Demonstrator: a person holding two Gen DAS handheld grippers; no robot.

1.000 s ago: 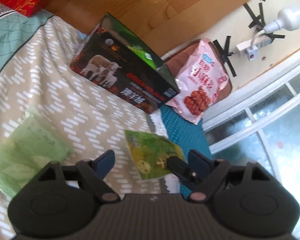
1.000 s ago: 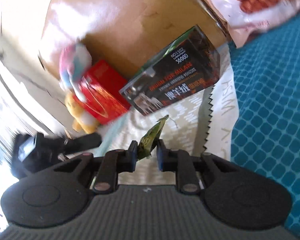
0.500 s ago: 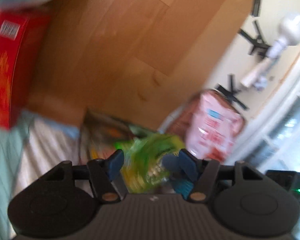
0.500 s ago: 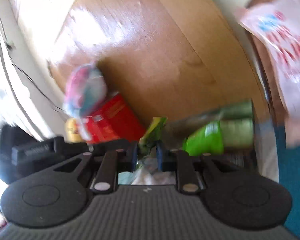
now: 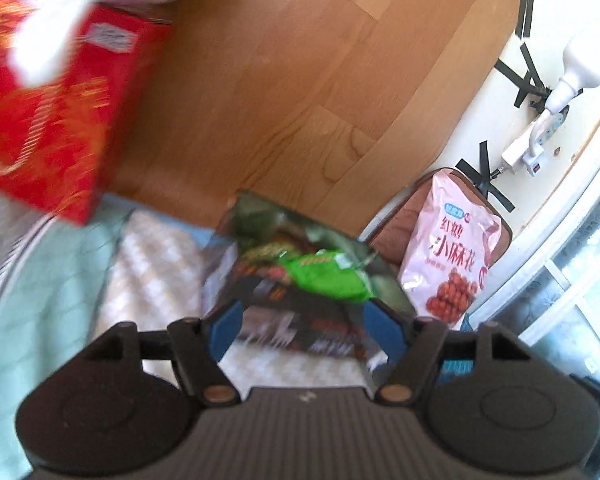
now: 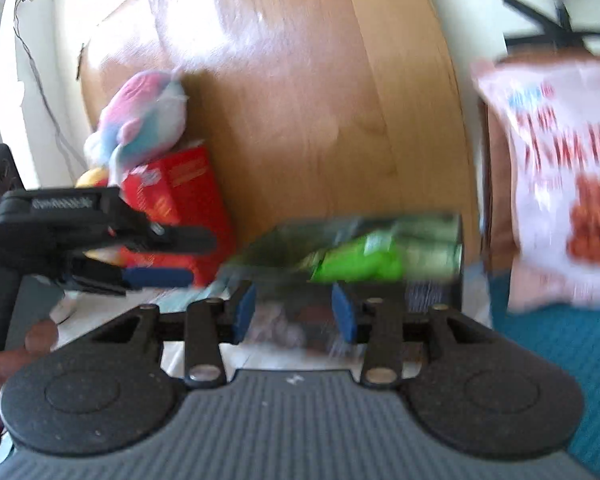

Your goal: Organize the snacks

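Note:
A dark snack box (image 5: 256, 220) with an open top stands on the bed, just beyond my left gripper (image 5: 304, 322). Inside lie a bright green packet (image 5: 324, 276) and blurred darker wrappers. The left jaws are opening and nothing is between the blue pads (image 5: 224, 328). In the right wrist view the same box (image 6: 432, 280) and green packet (image 6: 360, 264) lie just ahead of my right gripper (image 6: 294, 312). Its jaws are opening with nothing between them. My left gripper (image 6: 196, 258) shows at the left. A pink snack bag (image 5: 452, 248) leans to the right of the box.
A red box (image 5: 52, 120) with a plush toy (image 6: 140, 120) on it stands left of the snack box, against the wooden headboard (image 5: 280, 80). A power strip (image 5: 540, 136) hangs on the wall. A hand (image 6: 20, 352) shows at the lower left. Patterned bedding (image 5: 156, 260) lies beneath.
The right gripper was shut on a yellow-green packet and has let it go. The left jaws closed around that packet, then opened. Both grippers rose and now face the box and headboard.

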